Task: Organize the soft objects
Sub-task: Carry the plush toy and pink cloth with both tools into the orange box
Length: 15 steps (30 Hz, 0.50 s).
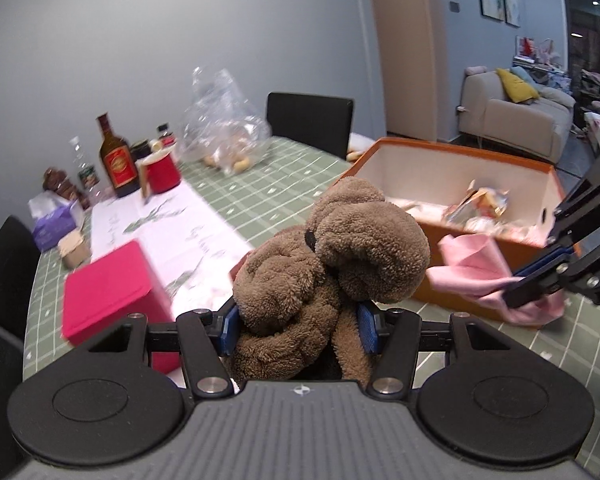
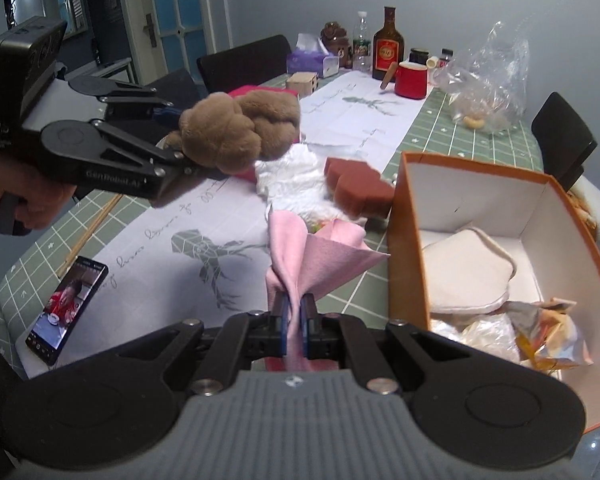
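Left gripper (image 1: pixel 298 330) clamped around the waist of a fluffy brown plush toy (image 1: pixel 328 264), blue pads pressing into the pile on both sides, toy bulging up and forward beyond the fingertips, clear of the table. Right gripper (image 2: pixel 295 314) pinched nearly shut on a folded pink felt cloth (image 2: pixel 300 256), loose corners fanning out ahead of the jaws. Ahead and to the right of both: an open orange cardboard box with a white lining (image 2: pixel 404 216), already holding a pale round pad (image 2: pixel 466 270) and crumpled wrappers (image 2: pixel 548 334).

Biggest risk, judged from the crowding: plush toy snagging on the near box wall or landing half outside, given its bulk against the filled floor. Next: both grippers converging on one opening and knocking together. Smaller: cloth corners catching the rim and dragging free of a thin pinch. Smallest: a trailing plush limb brushing the brown sponge block (image 2: pixel 358 188) just left of the box.
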Available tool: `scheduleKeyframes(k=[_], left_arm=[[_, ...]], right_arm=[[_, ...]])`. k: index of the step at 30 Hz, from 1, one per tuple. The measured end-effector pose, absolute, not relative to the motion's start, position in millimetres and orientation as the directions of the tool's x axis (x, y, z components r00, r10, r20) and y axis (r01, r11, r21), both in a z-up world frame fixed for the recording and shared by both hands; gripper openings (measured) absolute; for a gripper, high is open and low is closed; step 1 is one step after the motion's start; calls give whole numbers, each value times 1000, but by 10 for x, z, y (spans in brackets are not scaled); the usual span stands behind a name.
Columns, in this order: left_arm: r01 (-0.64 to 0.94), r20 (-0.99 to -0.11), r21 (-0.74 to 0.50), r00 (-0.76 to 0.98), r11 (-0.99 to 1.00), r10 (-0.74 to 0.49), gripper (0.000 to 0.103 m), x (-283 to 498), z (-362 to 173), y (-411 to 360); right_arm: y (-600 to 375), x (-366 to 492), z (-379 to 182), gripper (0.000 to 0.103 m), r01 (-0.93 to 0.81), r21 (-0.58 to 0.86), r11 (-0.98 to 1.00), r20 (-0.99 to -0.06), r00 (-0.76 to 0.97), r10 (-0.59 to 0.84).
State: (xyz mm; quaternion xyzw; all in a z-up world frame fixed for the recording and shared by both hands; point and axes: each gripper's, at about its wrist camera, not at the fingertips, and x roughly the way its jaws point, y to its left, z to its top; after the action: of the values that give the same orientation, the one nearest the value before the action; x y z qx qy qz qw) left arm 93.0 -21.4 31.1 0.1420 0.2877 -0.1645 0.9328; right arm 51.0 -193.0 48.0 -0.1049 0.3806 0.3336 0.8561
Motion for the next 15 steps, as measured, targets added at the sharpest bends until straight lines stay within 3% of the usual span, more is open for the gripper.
scheduleKeyframes(k=[15], left_arm=[[418, -530, 180, 804, 890, -271, 65, 1063, 654, -859]], right_arm=[[-2399, 651, 991, 4, -583, -74, 809, -656, 639, 401]])
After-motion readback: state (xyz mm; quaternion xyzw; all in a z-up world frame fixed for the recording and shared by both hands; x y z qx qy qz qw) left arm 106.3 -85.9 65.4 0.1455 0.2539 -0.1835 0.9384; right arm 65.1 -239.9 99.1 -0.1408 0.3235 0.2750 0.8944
